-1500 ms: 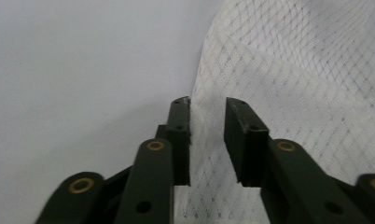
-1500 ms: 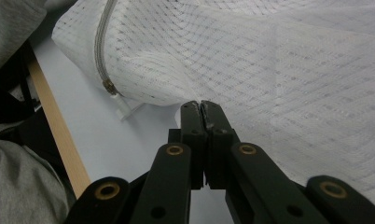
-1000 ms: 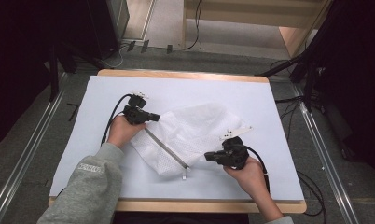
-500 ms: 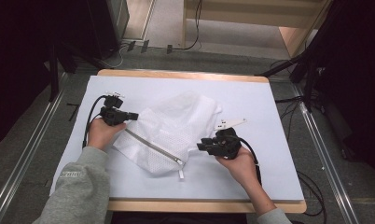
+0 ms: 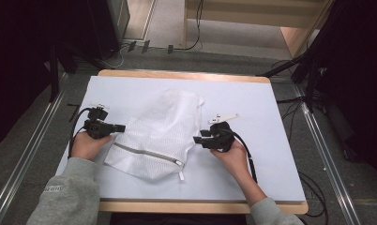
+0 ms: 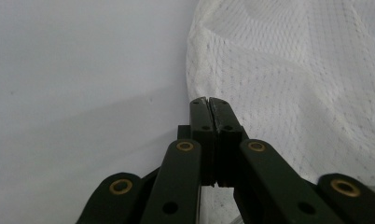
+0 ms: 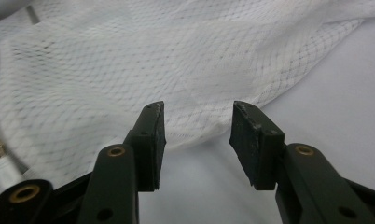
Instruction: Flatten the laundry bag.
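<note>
Mesh bag (image 5: 158, 133) lies between both grippers, clear of right jaws.

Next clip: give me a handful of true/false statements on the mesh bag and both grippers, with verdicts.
1. The mesh bag lies on the white table. True.
2. The left gripper is wide open. False: its fingers are pressed together at the bag's edge, and whether they pinch mesh cannot be told.
3. The right gripper is clamped on the bag. False: its fingers have just been opening and stand apart, nothing pinched between them.
4. The bag's zipper runs along the end nearest the person. True.
5. The bag hangs over the table's far edge. False: it lies wholly on the table.
</note>
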Motion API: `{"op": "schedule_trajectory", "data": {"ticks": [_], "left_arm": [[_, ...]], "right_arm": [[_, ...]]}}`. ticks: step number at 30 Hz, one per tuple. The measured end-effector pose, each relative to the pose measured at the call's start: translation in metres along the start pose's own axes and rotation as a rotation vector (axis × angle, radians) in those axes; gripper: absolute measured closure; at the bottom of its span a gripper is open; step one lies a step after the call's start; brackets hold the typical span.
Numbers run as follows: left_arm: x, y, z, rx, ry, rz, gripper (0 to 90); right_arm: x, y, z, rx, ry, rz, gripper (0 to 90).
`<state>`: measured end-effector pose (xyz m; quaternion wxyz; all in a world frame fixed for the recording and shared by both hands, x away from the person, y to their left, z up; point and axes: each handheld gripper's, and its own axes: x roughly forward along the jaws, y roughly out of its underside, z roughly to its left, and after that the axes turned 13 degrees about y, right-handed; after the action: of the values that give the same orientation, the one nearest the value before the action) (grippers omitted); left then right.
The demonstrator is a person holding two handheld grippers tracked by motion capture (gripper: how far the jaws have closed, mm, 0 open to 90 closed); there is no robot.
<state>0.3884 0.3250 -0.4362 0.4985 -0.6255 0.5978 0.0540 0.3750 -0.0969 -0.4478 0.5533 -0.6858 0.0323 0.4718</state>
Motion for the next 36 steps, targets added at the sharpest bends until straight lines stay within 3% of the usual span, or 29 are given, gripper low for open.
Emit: {"op": "schedule_trajectory", "data": {"ticks": [6,9,13,18,20,21,23,27,28,36], "left_arm": [[-0.001,-0.011,-0.006,0.049,0.011,-0.05,66.9],[0.007,-0.025,-0.007,0.064,0.002,-0.069,61.7],[0.024,-0.037,-0.001,0.076,-0.001,-0.054,59.3],[0.039,-0.042,0.007,0.06,0.021,-0.032,65.0],[0.044,-0.041,0.009,0.05,0.037,-0.01,73.8],[0.046,-0.041,0.009,0.047,0.034,-0.006,82.1],[0.049,-0.04,0.009,0.045,0.042,0.019,89.3],[0.047,-0.039,0.005,0.033,0.072,0.024,90.0],[0.046,-0.037,0.002,0.028,0.096,0.015,90.0],[0.044,-0.014,-0.031,0.03,0.162,0.034,90.0]], "right_arm": [[0.022,-0.004,0.007,0.003,0.016,0.032,50.6],[0.025,-0.004,0.01,-0.006,0.03,0.044,50.4],[0.031,-0.003,0.015,-0.033,0.051,0.074,55.2],[0.033,-0.001,0.022,-0.082,0.136,0.065,77.0],[0.033,0.0,0.02,-0.079,0.141,0.058,87.0],[0.033,0.0,0.017,-0.062,0.119,0.063,89.8],[0.033,-0.001,0.015,-0.051,0.103,0.068,90.0],[0.027,-0.003,0.007,-0.023,0.081,0.095,90.0],[0.023,-0.003,0.004,-0.016,0.074,0.098,90.0],[-0.01,0.005,-0.022,0.008,0.038,0.122,90.0]]}}
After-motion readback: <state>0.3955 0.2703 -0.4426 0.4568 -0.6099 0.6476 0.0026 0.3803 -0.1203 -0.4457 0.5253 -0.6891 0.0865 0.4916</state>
